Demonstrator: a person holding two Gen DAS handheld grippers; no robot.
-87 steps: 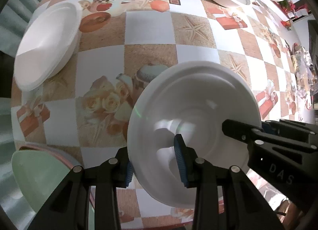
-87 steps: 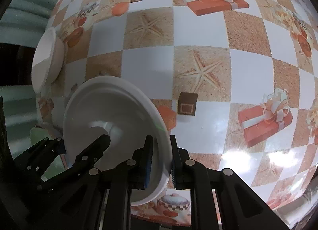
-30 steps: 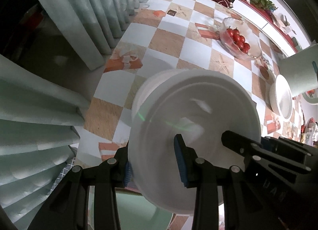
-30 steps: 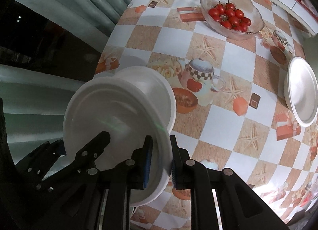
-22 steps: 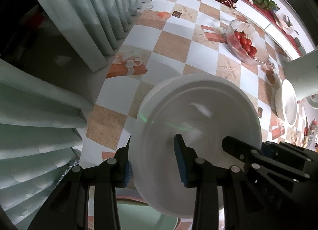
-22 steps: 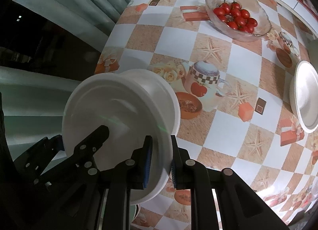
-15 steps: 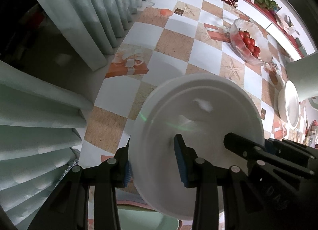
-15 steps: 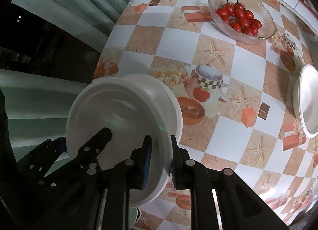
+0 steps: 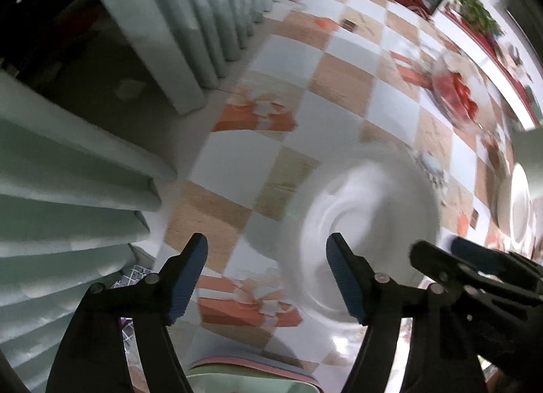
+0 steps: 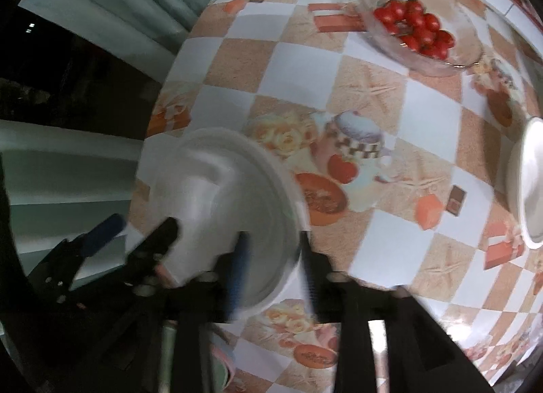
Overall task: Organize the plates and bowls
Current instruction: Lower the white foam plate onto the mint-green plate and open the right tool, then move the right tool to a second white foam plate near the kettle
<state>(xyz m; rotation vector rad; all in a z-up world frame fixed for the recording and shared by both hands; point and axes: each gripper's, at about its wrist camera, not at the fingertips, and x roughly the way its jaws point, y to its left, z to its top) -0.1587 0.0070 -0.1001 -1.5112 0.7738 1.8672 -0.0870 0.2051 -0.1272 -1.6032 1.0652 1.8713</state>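
A white foam plate (image 9: 373, 220) lies blurred on another white plate near the table corner by the curtain. My left gripper (image 9: 267, 269) hangs over its left rim, jaws opening, and the blue pads (image 9: 188, 277) stand clear of the rim between them. In the right wrist view the same plate (image 10: 234, 203) has its right rim between the fingers of my right gripper (image 10: 272, 269). Those jaws are opening too, with a gap on both sides. Each gripper shows in the other's view, the right gripper (image 9: 441, 262) and the left gripper (image 10: 139, 235).
A glass bowl of cherry tomatoes (image 10: 417, 33) stands further along the chequered tablecloth (image 10: 373, 142). Another white plate (image 10: 531, 182) lies at the right. A pale green dish (image 9: 237, 382) sits below the grippers. Curtain folds (image 9: 68, 169) hang beyond the table's left edge.
Both grippers were shut on the plate's rim, carrying it over the plate by the curtain. Now both have opened, and the plate rests there, out of their grip.
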